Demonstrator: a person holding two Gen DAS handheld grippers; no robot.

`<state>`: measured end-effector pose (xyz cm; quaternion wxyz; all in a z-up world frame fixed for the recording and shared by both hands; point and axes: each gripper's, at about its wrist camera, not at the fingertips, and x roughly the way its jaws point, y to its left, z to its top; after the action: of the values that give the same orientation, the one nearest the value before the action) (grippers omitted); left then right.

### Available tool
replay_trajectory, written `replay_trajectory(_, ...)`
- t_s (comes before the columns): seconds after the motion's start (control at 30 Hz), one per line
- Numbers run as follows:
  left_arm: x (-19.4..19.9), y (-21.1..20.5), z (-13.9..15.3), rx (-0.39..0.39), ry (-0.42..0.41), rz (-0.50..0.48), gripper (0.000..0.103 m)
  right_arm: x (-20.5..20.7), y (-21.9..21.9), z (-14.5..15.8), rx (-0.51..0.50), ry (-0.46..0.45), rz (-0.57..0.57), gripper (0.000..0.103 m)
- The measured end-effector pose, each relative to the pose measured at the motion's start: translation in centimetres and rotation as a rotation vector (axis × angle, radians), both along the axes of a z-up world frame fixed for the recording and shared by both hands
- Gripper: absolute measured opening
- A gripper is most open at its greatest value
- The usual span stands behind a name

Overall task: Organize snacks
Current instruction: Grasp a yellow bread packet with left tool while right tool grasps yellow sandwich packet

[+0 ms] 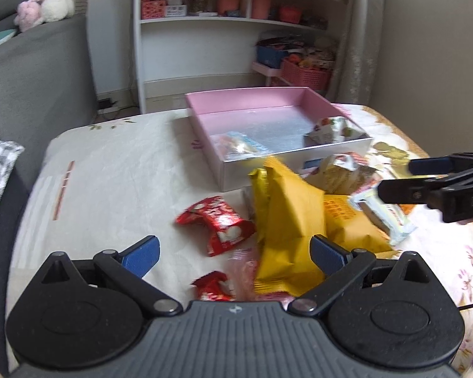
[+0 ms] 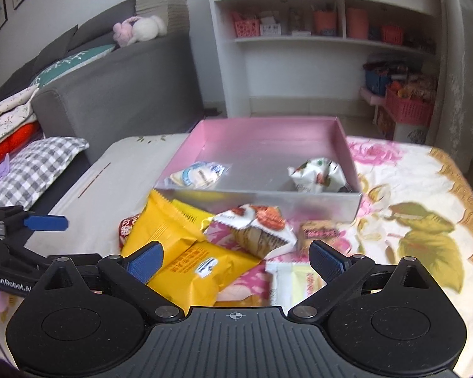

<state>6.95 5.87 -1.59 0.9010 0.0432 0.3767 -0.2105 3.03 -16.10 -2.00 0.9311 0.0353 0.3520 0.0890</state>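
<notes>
Your left claw (image 1: 233, 256) has its two blue fingers wide apart, and nothing is held between them. Just past the fingers lies a red wrapper snack (image 1: 219, 223) a little to the left of the middle. A second small red snack (image 1: 213, 288) sits very close under the claw. A tall yellow packet (image 1: 288, 220) lies right by the claw's right finger and partly hides behind it.

Your right claw (image 2: 236, 263) is also spread wide and holds nothing. A yellow packet with a white label (image 2: 201, 271) lies between its fingers, nearer the left one. A white and yellow bar (image 2: 294, 283) sits by the right finger. Just ahead is a cupcake snack (image 2: 257, 231), and beside that a small tan packet (image 2: 320, 233).

Farther ahead of both claws is the pink box (image 2: 258, 200) on the flowery cloth (image 2: 410, 189). Inside it lie a white and blue packet (image 2: 198, 174) on the left and a crinkly white packet (image 2: 317, 174) on the right.

In the left wrist view, the right claw's fingers poke in from the right side, above the snack pile.
</notes>
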Motion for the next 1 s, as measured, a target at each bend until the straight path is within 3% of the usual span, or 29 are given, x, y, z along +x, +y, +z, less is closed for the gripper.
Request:
replay_trajectory(0.2, 0.1, -0.8, -0.5, -0.042, 0.041, -0.062, 0.085, 1.3, -0.1, -1.3, 0.114, 0.103, -0.010, 0.100)
replay_trajectory(0.4, -0.2, -1.0, -0.6, -0.058, 0.050, -0.093, 0.076, 2.7, 0.4, -2.7, 0.133, 0.183, -0.006, 0.096)
replay_trajectory(0.57, -0.2, -0.8, -0.7, -0.069, 0.055, -0.104, 0.071, 3.3, 1.2, -3.0, 0.164, 0.215, 0.008, 0.083)
replay_trajectory(0.73, 0.0, -1.1, -0.7, -0.067, 0.057, -0.108, 0.068, 3.7, 1.5, -3.6, 0.203, 0.282, 0.032, 0.056)
replay_trajectory(1.0, 0.3, -2.5, -1.1, -0.066, 0.075, -0.124, 0.059, 3.2, -0.1, -2.8, 0.168, 0.275, 0.017, 0.053)
